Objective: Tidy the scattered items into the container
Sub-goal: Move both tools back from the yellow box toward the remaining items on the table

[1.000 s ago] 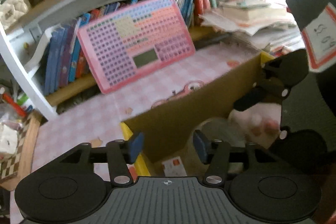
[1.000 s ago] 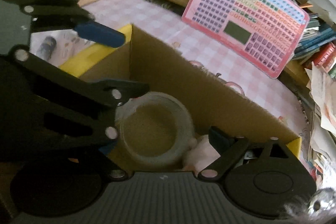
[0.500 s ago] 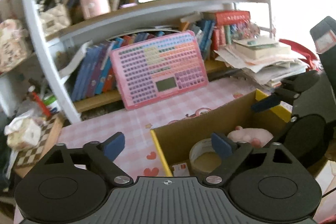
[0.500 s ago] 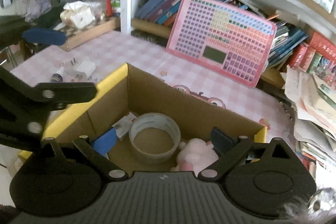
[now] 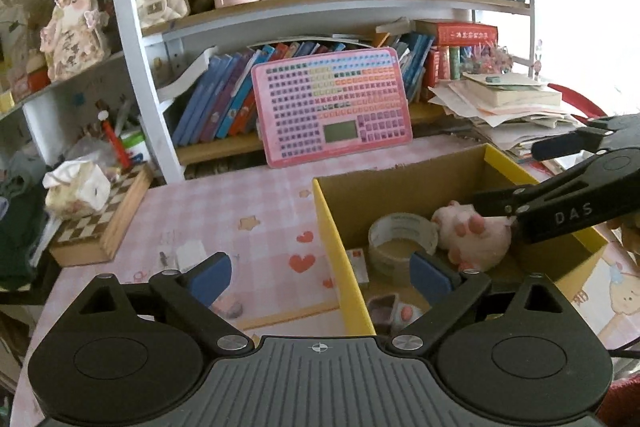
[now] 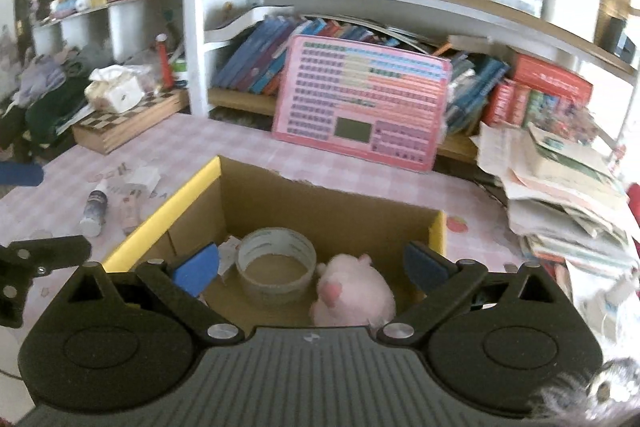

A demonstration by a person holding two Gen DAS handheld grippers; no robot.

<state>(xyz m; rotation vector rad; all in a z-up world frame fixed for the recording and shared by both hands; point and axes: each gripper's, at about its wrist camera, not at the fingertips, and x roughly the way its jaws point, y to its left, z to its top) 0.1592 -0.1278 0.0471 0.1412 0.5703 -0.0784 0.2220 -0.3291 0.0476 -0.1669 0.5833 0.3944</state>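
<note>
the open brown cardboard box with yellow-edged flaps sits on the pink checked surface, and inside it lie a wide roll of pale tape and, touching its right side, a fluffy pink plush toy; a small white card rests in the box's left corner beside the roll. outside the box, to its left, a small dark-capped bottle, a pale pink tube and a white folded slip of paper lie scattered on the surface. the left tongs hang over the box's near left wall, spread wide with nothing between the blue pads. the right tongs hover above the box, likewise spread apart and empty. behind the box a pink grid-patterned learning tablet leans against a row of books on the white shelf. a checkerboard wooden box stands at the left, with a crumpled white tissue pack on top.
</note>
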